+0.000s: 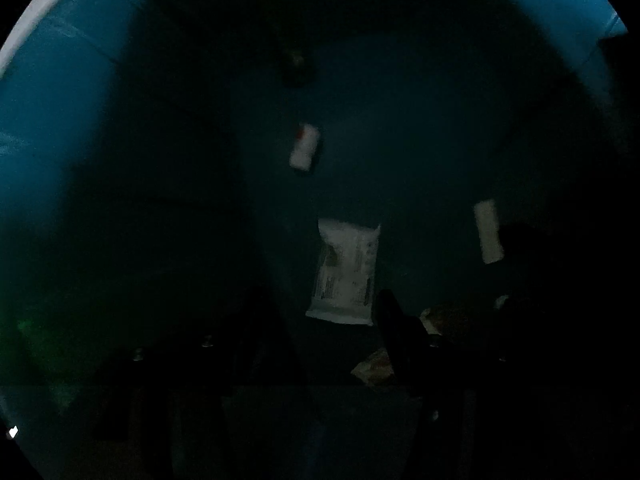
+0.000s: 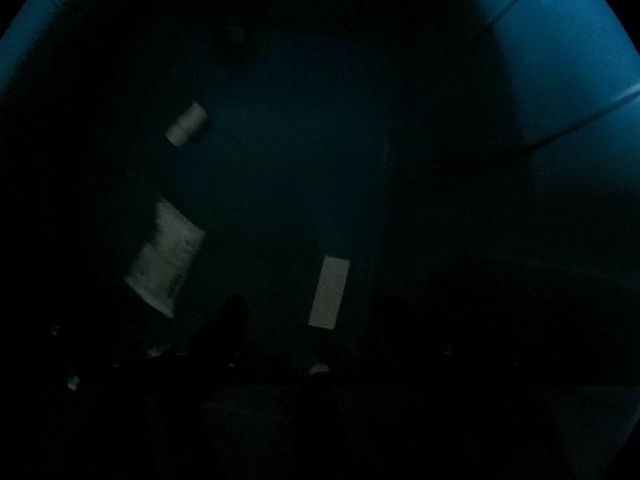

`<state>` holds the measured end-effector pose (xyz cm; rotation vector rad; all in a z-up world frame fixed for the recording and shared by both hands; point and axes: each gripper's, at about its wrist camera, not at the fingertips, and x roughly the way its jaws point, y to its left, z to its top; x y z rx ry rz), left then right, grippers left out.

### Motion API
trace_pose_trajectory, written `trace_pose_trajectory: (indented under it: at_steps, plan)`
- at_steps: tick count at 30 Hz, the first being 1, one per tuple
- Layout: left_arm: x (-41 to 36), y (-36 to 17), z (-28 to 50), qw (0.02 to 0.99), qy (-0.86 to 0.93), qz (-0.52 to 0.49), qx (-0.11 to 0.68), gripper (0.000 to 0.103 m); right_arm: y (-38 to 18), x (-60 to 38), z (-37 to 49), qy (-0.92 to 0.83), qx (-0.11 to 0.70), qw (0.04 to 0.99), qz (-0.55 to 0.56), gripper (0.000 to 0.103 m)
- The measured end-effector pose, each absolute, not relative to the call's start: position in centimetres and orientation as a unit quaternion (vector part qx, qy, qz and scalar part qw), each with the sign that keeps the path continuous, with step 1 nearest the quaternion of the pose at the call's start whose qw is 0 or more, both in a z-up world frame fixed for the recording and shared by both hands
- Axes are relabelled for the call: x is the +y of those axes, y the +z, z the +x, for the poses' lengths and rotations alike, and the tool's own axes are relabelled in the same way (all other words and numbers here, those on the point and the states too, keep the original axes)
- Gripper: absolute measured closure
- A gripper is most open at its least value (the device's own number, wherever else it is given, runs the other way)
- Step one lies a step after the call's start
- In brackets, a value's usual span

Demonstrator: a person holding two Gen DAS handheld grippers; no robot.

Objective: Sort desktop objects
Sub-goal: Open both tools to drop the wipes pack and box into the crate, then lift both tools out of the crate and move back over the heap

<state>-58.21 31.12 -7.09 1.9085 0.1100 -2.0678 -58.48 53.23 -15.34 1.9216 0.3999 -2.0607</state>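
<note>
Both views are very dark and look down into a blue bin [image 1: 60,120]. A white printed packet [image 1: 344,272] lies flat on its floor, just beyond my left gripper [image 1: 325,310]. That gripper's dark fingers stand apart, open, with no pad touching the packet. Farther off lie a small white box with a red mark [image 1: 305,146] and a long white strip [image 1: 489,231]. In the right wrist view the white strip [image 2: 329,292] lies between the spread fingers of my right gripper [image 2: 315,312], which is open. The packet [image 2: 164,256] and the small box [image 2: 187,124] lie to its left.
Blue bin walls [image 2: 560,60] rise on both sides. A crumpled brownish wrapper [image 1: 376,368] lies beside the left gripper's right finger. A small dark object [image 1: 296,60] sits at the far end of the floor; it is too dim to identify.
</note>
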Motion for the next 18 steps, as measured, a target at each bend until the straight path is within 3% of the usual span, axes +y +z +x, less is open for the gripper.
trace_pose_trajectory:
  at_steps: [10,18]
  plan:
    - [32.3,8.2,-49.9,0.111,-0.871,0.477,0.046,0.048,1.3,50.8,-53.8,-0.818,0.111,0.192,0.53,0.026]
    - [29.9,13.4,-39.5,0.106,-0.921,0.375,0.031,0.048,9.1,47.9,-44.7,-0.866,0.107,0.222,0.435,0.026]
